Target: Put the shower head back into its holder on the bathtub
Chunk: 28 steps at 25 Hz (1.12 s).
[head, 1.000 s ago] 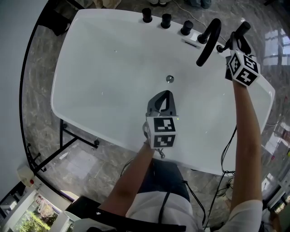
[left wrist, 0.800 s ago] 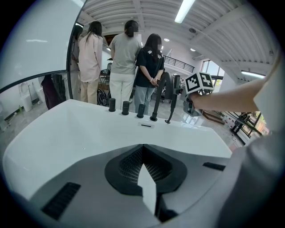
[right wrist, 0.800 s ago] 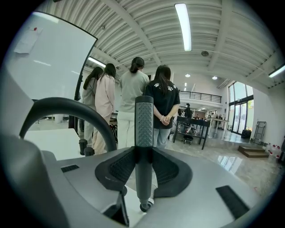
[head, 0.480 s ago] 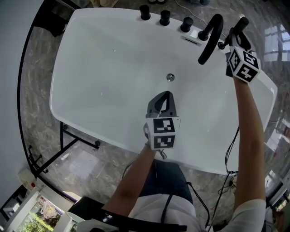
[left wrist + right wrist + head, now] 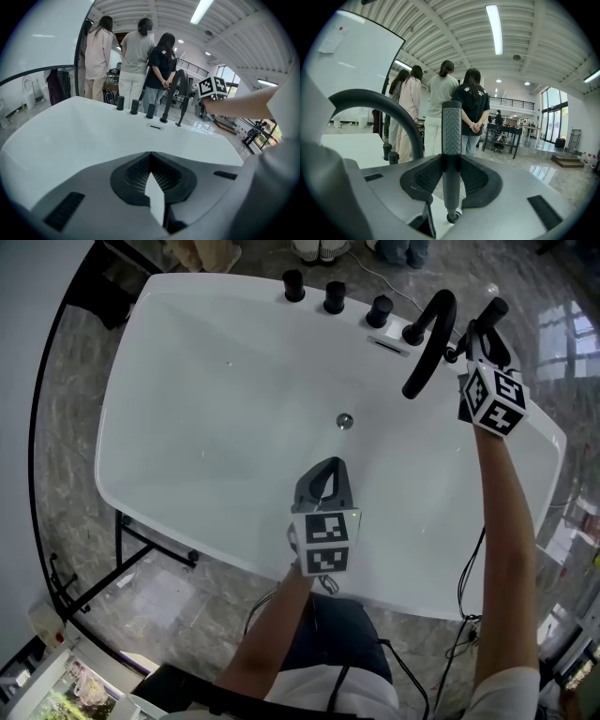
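Clamping the shower head (image 5: 451, 126) approx. mid-shaft, the right gripper (image 5: 480, 337) had both pads pressed on the black stem, w/ nothing else btwn the jaws. That put the shower head at the far right corner of the bathtub (image 5: 187, 418), just right of the curved spout (image 5: 429, 334) and right of the row of three knobs (image 5: 335, 296). The left gripper (image 5: 327, 472) hung over the near middle of the tub, well apart from all that, jaws together and empty.

Risks, as judged: the low end w/ its small ring (image 5: 451, 217) sat right at the white rim, but no view showed whether it was seated in the holder. Letting go too soon could drop it, so it'd topple onto the rim or slide into the tub. Lowering off-line could jam the tip on the holder's edge, and a tilted stem would cause that. The spout was v. close on the left, so a sideways swing could knock stem vs. spout. The grip was on smooth stem just below the dimpled part, so it might slip or rotate if pushed hard.

Orientation: the long axis ran roughly upright, i.e. across the jaws. The dimpled end pointed up and the narrow ringed end pointed down at the rim. In the head view it read as leaning toward the far right, prob. a lens effect.
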Available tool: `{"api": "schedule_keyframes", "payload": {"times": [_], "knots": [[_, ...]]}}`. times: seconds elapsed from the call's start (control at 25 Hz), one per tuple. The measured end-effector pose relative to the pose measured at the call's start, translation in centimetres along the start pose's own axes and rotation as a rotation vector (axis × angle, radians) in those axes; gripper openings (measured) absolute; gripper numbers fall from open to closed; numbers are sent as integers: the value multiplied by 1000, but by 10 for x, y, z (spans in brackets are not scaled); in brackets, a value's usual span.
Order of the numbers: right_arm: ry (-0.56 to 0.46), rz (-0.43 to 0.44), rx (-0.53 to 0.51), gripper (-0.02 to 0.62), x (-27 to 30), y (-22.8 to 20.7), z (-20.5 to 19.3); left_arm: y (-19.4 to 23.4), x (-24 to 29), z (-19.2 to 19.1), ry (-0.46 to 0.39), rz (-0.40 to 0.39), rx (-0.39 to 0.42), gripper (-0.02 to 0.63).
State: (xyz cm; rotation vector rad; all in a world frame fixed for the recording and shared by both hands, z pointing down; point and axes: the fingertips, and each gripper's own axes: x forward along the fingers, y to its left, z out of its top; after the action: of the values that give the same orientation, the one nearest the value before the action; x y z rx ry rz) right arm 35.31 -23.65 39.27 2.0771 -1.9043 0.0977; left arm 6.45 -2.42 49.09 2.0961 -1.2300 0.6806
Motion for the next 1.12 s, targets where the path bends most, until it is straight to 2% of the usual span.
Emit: {"api": "schedule_keyframes", "payload": {"times": [1.12], "knots": [[-25,-34,85,124,9,-19,-29,5,11,-25,3,2,-28,-3]]}}
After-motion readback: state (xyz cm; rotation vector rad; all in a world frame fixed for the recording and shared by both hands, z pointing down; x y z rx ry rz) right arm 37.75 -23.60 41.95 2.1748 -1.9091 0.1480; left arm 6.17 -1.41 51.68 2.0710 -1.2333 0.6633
